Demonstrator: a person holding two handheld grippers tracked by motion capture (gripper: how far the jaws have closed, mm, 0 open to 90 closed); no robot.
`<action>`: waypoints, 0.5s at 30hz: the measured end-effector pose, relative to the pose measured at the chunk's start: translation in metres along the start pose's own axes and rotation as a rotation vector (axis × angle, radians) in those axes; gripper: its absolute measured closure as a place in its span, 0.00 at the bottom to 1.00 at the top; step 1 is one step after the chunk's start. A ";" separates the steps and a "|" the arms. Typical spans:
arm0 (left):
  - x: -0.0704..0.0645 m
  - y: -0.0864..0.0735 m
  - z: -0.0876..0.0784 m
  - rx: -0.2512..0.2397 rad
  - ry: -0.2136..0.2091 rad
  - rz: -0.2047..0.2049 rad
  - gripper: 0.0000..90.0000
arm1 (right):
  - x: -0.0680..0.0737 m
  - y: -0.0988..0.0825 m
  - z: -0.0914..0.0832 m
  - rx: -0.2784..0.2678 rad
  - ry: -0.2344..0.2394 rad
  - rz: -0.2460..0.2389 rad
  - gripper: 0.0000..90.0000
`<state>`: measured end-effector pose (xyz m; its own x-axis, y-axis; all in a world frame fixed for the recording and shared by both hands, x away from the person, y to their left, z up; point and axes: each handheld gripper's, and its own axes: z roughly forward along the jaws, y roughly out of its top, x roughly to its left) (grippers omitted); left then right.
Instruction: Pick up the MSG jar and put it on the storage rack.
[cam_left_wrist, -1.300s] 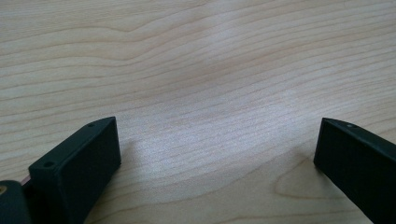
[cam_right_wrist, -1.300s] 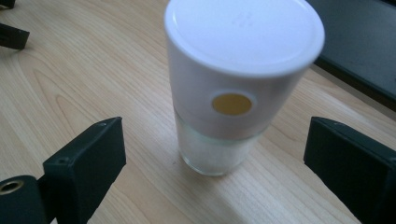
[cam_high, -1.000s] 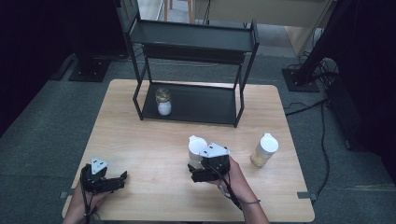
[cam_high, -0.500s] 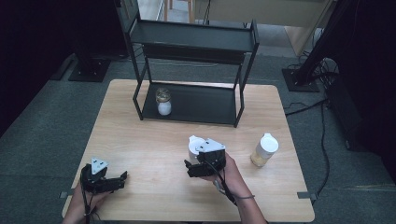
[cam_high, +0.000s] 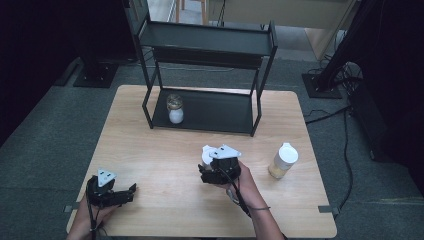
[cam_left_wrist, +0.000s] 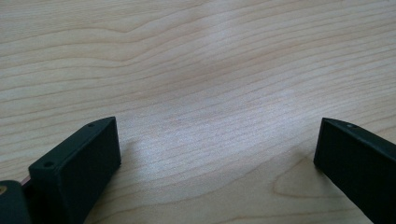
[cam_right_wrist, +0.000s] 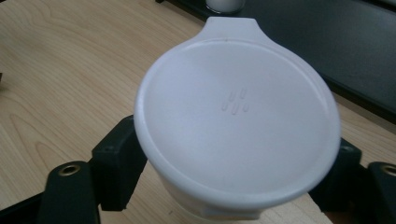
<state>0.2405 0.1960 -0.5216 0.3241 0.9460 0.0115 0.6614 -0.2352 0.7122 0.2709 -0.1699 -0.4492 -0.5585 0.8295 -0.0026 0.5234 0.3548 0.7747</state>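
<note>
As black jaws, just closing in, press either side of the white-lidded round plastic jar (cam_right_wrist: 238, 126) in the right gripper (cam_high: 218, 167): grasp step, lift toward the black metal two-tier rack (cam_high: 210, 45) beyond likely next; left gripper (cam_high: 107, 192) open, idle.

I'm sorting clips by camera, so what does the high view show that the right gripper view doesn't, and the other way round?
High view alone: the whole rack, the second white-lidded jar to the right, and the left hand-held gripper resting open near the table's front edge.
Right gripper view alone: small raised marks on the lid.
Both: the right hand-held gripper closed around the white-lidded jar, its jaws having just been closing, and the glass jar on the rack's lower shelf.
</note>
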 end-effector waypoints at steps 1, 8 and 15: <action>0.000 0.000 0.000 0.001 0.000 0.000 0.01 | 0.000 0.000 0.000 0.000 -0.001 0.000 0.30; 0.000 0.000 0.000 0.000 -0.002 0.001 0.01 | -0.002 0.001 0.000 0.003 -0.002 -0.004 0.34; 0.000 0.000 0.000 -0.001 -0.002 0.000 0.01 | -0.001 0.003 0.000 0.010 0.001 -0.023 0.34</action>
<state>0.2407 0.1958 -0.5216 0.3254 0.9455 0.0097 0.6607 -0.2347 0.7130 0.2734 -0.1698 -0.4467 -0.5710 0.8207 -0.0198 0.5170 0.3782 0.7679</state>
